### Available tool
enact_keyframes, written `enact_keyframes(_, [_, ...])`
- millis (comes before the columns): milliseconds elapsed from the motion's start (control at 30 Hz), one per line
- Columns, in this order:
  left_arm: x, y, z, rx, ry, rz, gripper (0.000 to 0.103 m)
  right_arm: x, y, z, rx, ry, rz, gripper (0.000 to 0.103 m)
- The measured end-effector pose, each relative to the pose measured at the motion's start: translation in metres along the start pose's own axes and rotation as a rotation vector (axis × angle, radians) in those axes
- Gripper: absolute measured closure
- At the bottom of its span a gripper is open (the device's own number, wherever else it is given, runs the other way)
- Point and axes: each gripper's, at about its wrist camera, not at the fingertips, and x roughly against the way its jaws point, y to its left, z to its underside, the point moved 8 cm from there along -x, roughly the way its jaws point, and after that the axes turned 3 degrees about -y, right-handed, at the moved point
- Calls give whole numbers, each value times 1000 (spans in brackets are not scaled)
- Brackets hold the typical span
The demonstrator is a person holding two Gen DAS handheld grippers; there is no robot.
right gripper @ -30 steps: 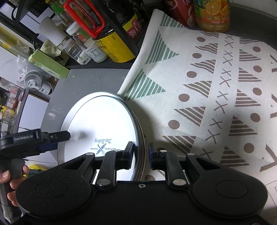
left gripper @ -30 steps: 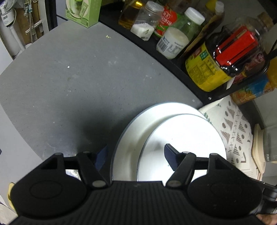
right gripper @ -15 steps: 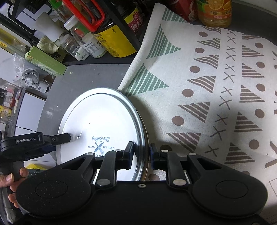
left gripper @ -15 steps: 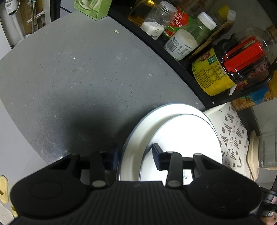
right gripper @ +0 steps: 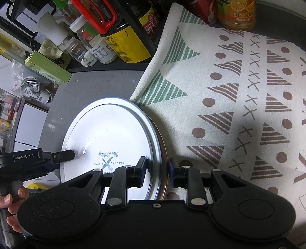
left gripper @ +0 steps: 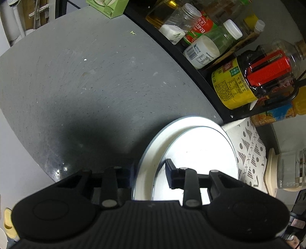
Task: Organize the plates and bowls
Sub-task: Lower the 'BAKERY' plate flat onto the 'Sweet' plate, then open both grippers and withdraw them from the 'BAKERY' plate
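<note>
A white round plate [right gripper: 114, 130] with a blue print lies on the grey counter [right gripper: 91, 86], its right edge at the patterned cloth [right gripper: 239, 95]. My right gripper [right gripper: 157, 164] straddles the plate's right rim; its jaws are opening and a thin gap shows on each side of the rim. In the left wrist view the same plate [left gripper: 200, 153] has its left rim between the fingers of my left gripper [left gripper: 150, 172], whose jaws are closing: one finger sits outside the rim, the other on the plate's face. From the right wrist view, the left gripper [right gripper: 63, 157] grips the plate's left edge.
A black rack [left gripper: 239, 86] of bottles and jars borders the counter at the back. A green box [right gripper: 47, 67] lies at the far left. A juice bottle [right gripper: 237, 13] stands behind the cloth. A glass jar [left gripper: 286, 168] sits on a wooden coaster. A person's hand [right gripper: 11, 201] holds the left gripper's handle.
The left gripper's fingers have drawn together from wide apart onto the plate's left rim. The right gripper's fingers have spread a little off the right rim. The plate has barely shifted.
</note>
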Motion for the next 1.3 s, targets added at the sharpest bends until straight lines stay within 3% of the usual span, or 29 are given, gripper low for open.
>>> enact_keyframes(667, [1, 6, 1, 24, 7, 51, 74, 1, -3, 7, -25, -5, 12, 75])
enact_keyframes(867, [-1, 1, -2, -53, 48, -6, 70, 2, -3, 8, -42, -10, 25, 74])
enact_keyframes(933, [2, -2, -5, -69, 46, -25, 67, 5, -4, 8, -55, -19, 29, 65])
enact_keyframes(1000, [4, -6, -9, -94, 45, -34, 58, 11, -5, 8, -68, -39, 32, 52])
enact_keyframes(1067, [8, -12, -14, -129, 41, -44, 44, 19, -5, 7, -69, -64, 41, 48])
enact_keyframes(1133, [11, -19, -18, -169, 42, -49, 33, 28, -5, 7, -77, -87, 47, 37])
enact_keyframes(1300, [14, -35, -24, -247, 47, -60, 22, 52, -5, 5, -84, -152, 55, 18])
